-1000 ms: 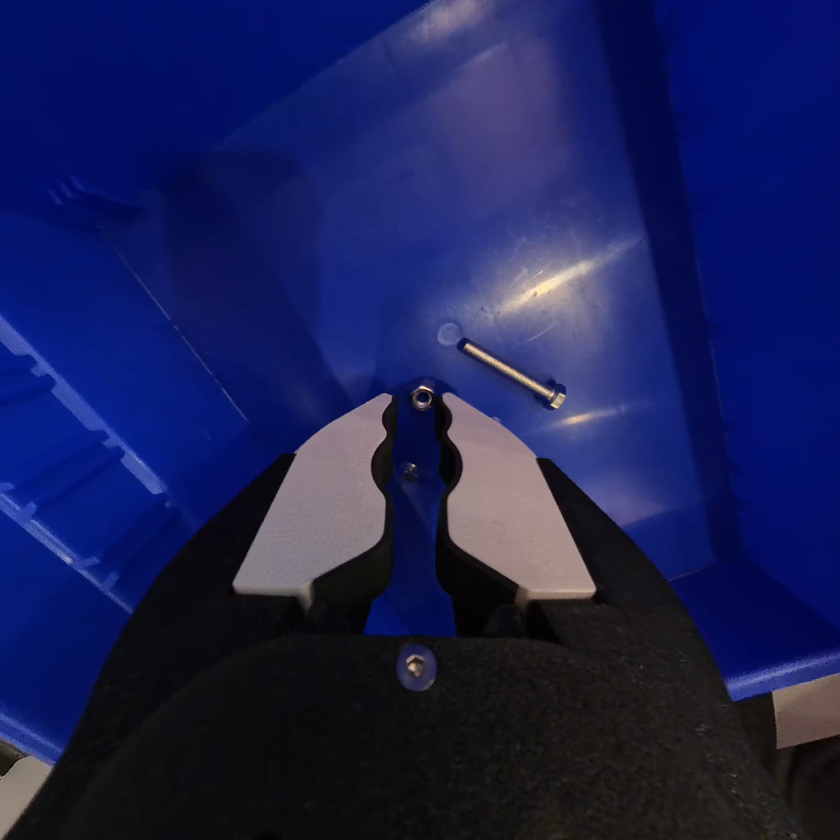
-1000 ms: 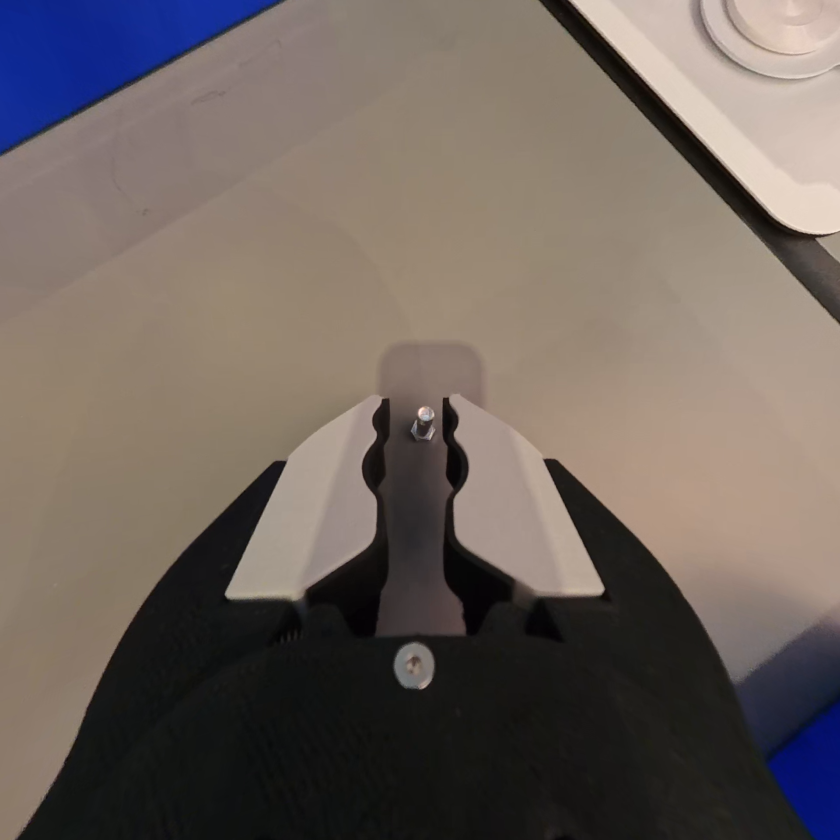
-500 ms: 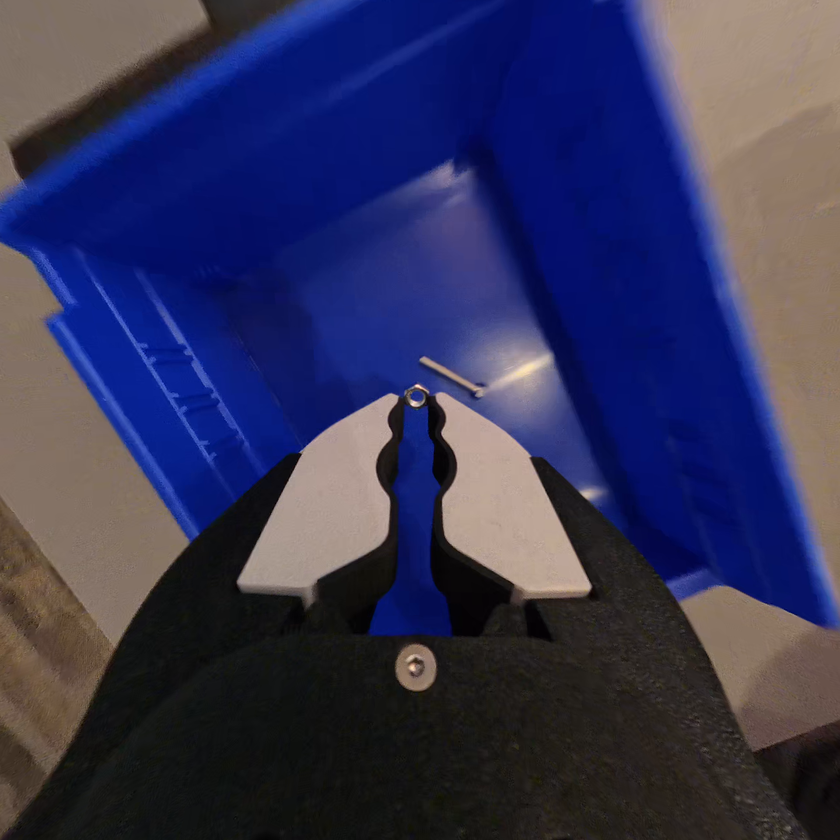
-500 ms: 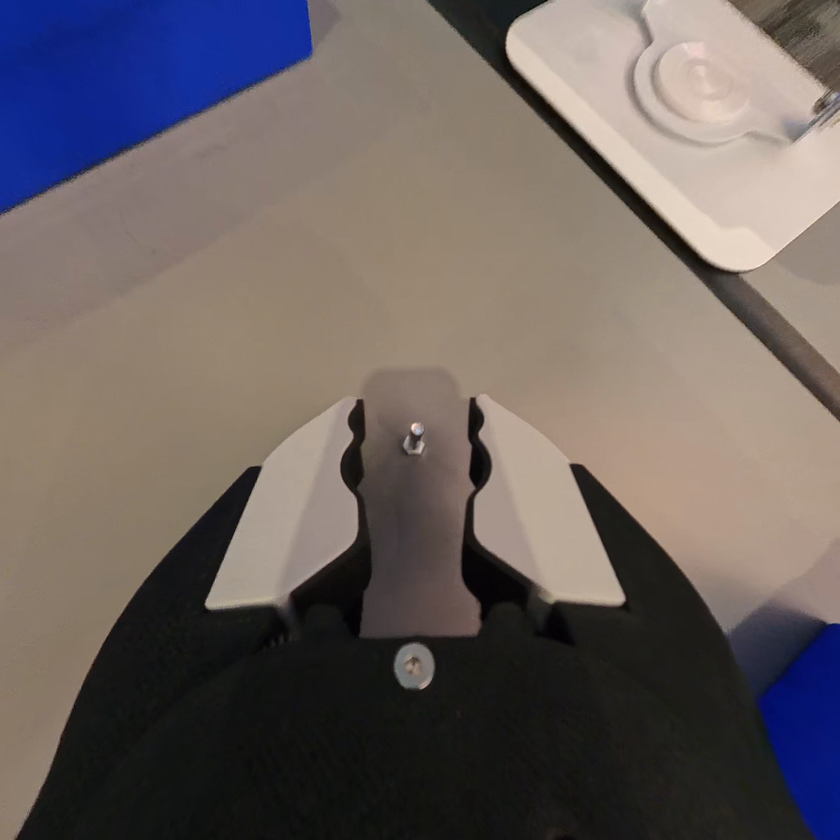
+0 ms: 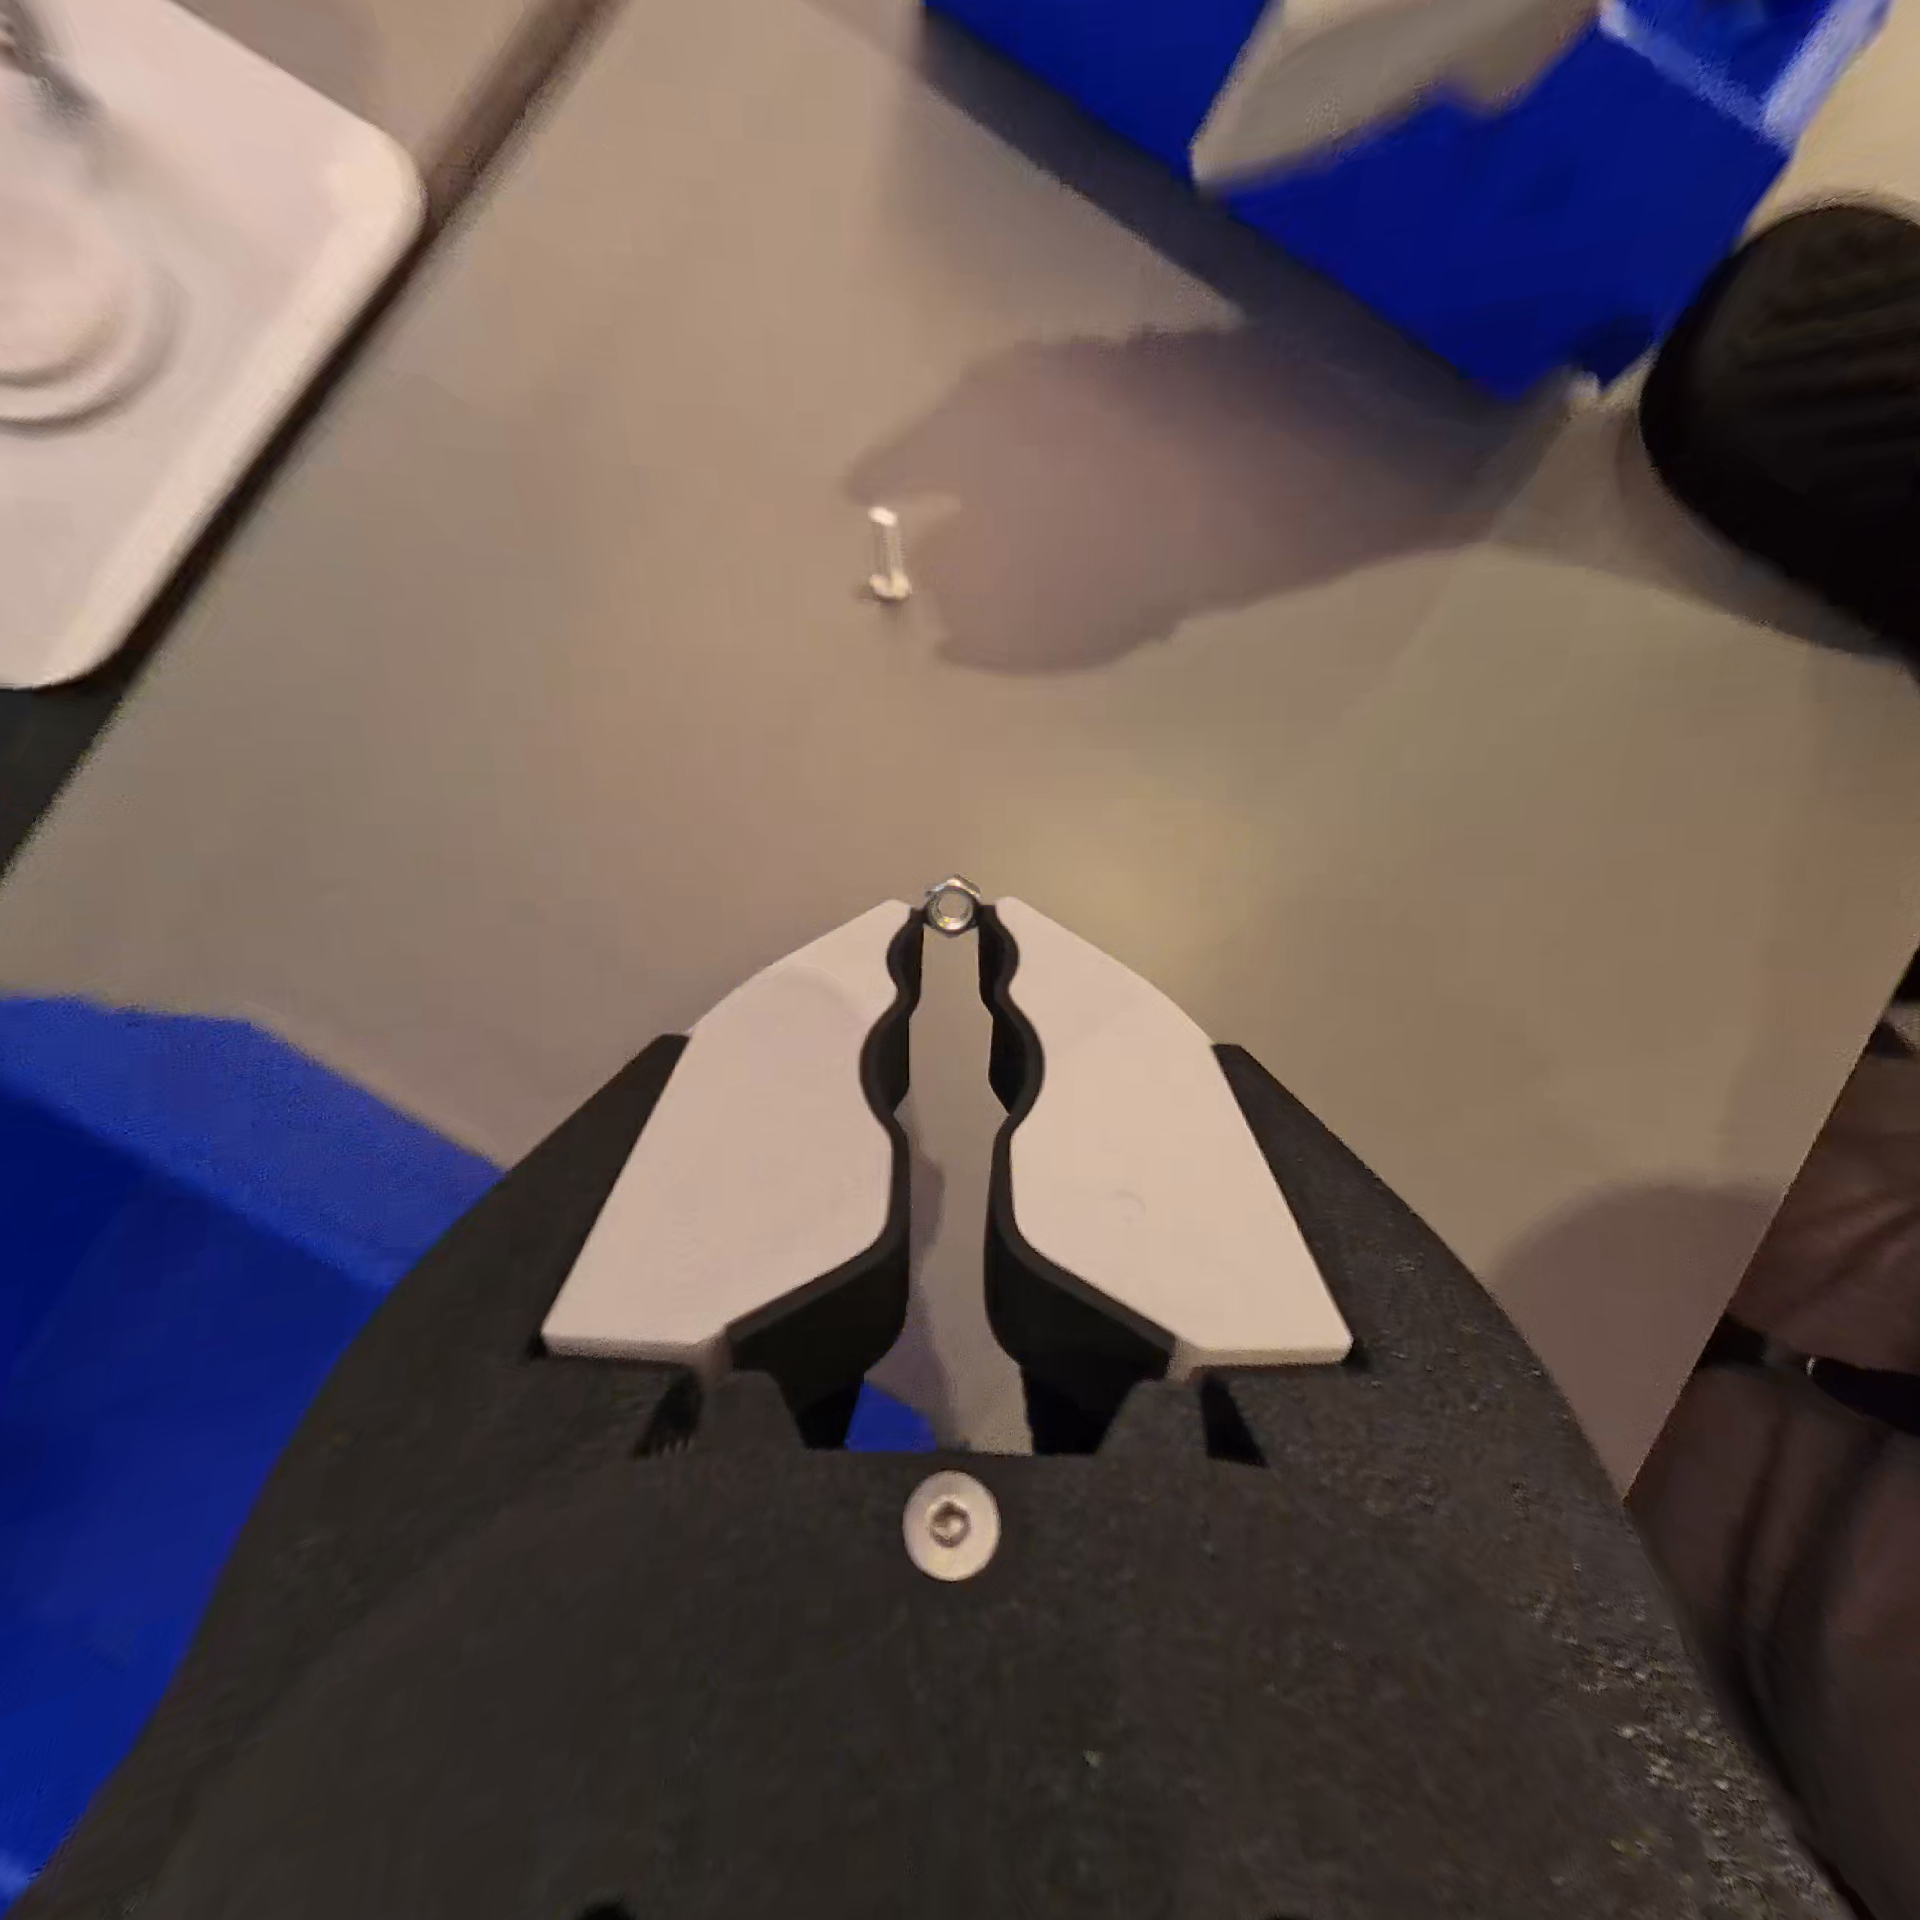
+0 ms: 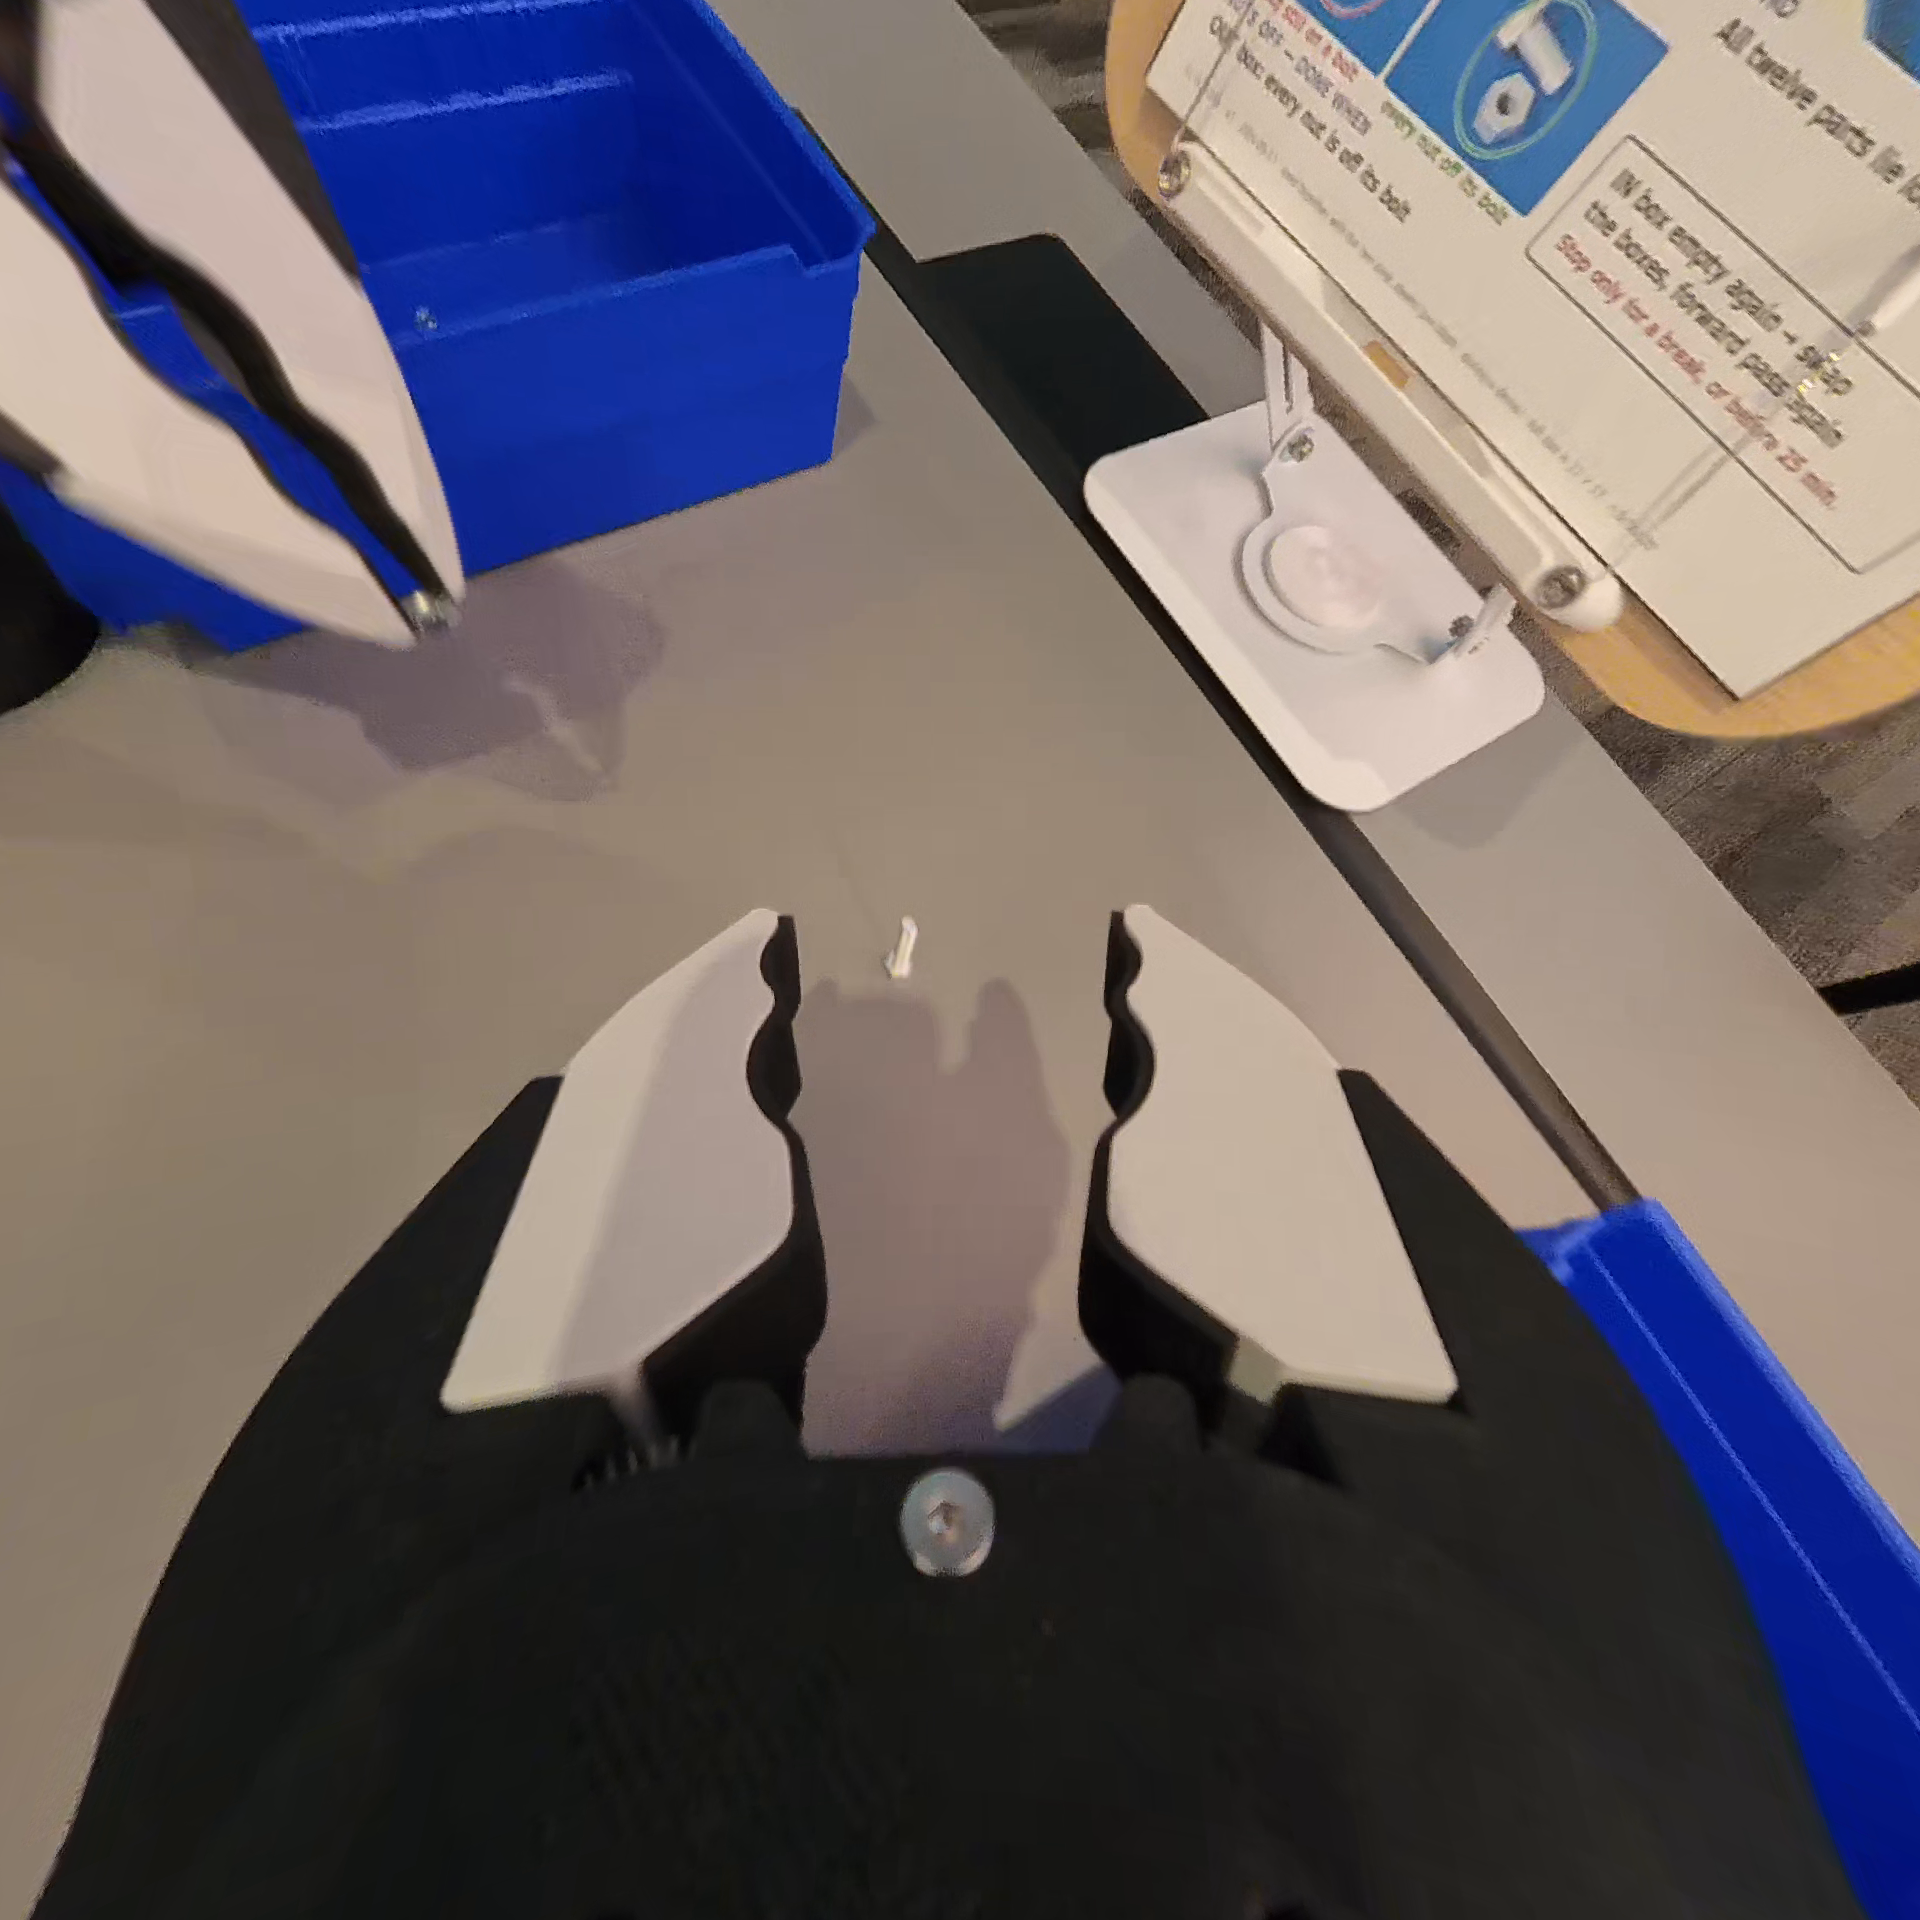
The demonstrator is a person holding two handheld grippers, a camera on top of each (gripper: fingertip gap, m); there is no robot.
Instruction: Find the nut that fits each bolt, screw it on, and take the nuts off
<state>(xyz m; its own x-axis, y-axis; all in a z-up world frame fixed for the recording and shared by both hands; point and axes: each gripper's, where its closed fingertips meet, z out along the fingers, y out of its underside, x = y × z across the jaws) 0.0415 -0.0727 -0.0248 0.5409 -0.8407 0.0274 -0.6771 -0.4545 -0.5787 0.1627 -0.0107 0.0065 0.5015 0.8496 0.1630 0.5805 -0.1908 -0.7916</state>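
at the centre of the left wrist view, the left gripper (image 5: pixel 951 914) pinches a small silver nut (image 5: pixel 952 910) between the very tips of its pale fingers (image 5: pixel 790 1122), the jaws drawn almost together with the nut's hole facing the camera. above it in the frame, well apart, a short bolt (image 5: pixel 884 556) lies on the grey table (image 5: pixel 520 727), its head toward the lower end. at the upper right of that view a blue bin (image 5: pixel 1455 208) sits blurred, and at the right edge a black rounded shape shows that i cannot make out. at the upper left a white stand base (image 5: pixel 187 312) rests partly on the table's edge, and at the lower left a second patch of blue plastic (image 5: pixel 156 1195) appears.

in the right wrist view, the right gripper (image 6: pixel 951 935) hangs above the table (image 6: pixel 312 987) with its jaws spread wide and nothing between them. the bolt (image 6: pixel 900 948) lies on the table at about tip height in the frame, nearer the left finger, touching neither. at the upper left the left gripper (image 6: pixel 431 608) shows with the nut (image 6: pixel 428 609) at its tip, in front of the open blue bin (image 6: pixel 644 312). at the upper right the white stand (image 6: pixel 1320 623) carries a printed instruction sheet (image 6: pixel 1662 260). at the lower right, the rim of another blue bin (image 6: pixel 1714 1403)
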